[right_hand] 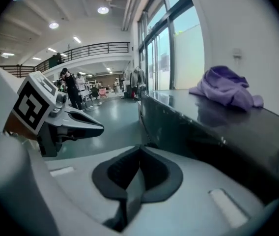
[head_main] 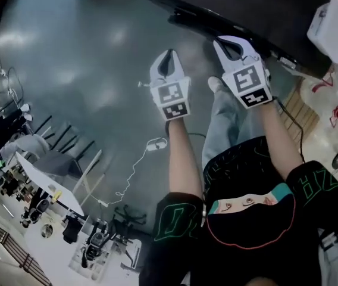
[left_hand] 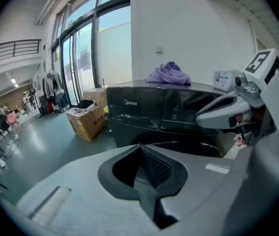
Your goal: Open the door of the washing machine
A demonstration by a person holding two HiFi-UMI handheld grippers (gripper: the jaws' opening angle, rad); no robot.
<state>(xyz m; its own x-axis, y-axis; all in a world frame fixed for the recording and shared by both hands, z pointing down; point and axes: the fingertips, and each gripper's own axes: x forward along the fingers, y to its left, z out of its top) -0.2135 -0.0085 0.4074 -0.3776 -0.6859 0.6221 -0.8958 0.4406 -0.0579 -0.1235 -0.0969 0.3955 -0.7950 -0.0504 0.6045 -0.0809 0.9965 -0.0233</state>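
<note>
Ahead of the person stands the glossy black front-loading washing machine (left_hand: pixel 154 113), with a control panel across its top, a round dark door (left_hand: pixel 188 149) below and a crumpled purple cloth (left_hand: pixel 169 74) on its lid. The left gripper (left_hand: pixel 140 147) and right gripper (right_hand: pixel 139 149) hover near it, jaws together, empty.

Both arms (head_main: pixel 184 159) reach out side by side. The left gripper (head_main: pixel 169 53) and right gripper (head_main: pixel 221 42) are closed tight, both empty.

- Big open lab/workshop hall, not a home.
- Tall glass windows (left_hand: pixel 80 58) left of washing machine (left_hand: pixel 154 109); mezz. railing (left_hand: pixel 12 50) further left.
- Cardboard box (left_hand: pixel 87 121) just left of it.
- Polished floor (head_main: pixel 80 52) in front; gear-cluttered desks (head_main: pixel 44 186) well away.
</note>
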